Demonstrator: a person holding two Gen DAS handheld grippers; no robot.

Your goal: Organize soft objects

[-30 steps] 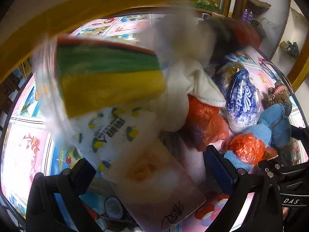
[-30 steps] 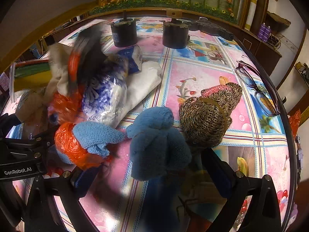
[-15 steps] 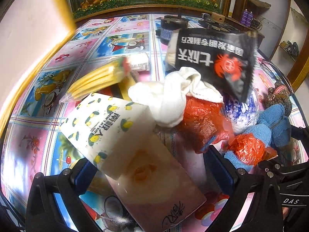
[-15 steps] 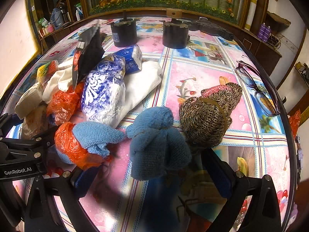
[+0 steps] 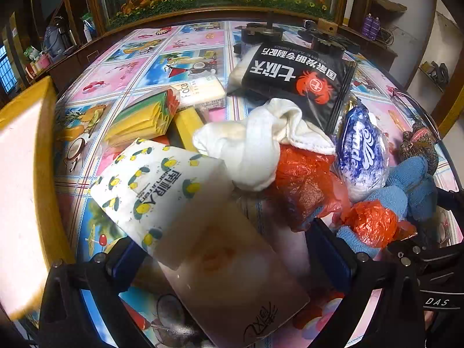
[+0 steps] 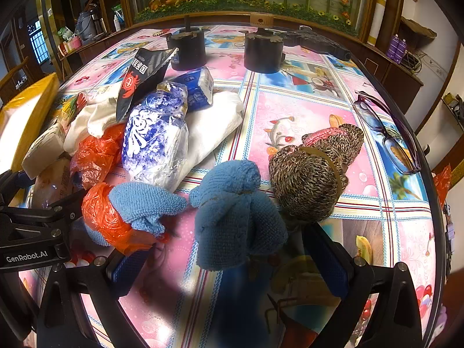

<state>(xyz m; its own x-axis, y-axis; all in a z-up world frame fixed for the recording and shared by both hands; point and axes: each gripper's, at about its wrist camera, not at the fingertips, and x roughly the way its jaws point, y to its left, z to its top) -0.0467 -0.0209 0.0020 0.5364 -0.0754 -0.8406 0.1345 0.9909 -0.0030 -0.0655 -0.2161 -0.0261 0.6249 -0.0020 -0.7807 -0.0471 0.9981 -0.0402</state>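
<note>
Blue mittens: two (image 6: 235,211), (image 6: 145,203), near, on counter (image 6: 304,110)
Brown hat: one (image 6: 310,179), right
Tissue packs: two (image 5: 162,185), (image 5: 235,284), left
Left gripper (image 5: 232,264): apart, around tissue pack
Right gripper (image 6: 229,264): apart, empty

Tablecloth (image 6: 290,110) lies bare beyond the blue glove (image 6: 235,217); pile (image 6: 153,145) crowds left.

We are seeing both fisheye views bending hard at their black corners. Daylight is brightening the glossy surface (image 6: 304,116), glare is washing out the tissue pack (image 5: 232,264), and a dark shadow (image 6: 240,298) is falling below the blue knit (image 6: 235,217).
</note>
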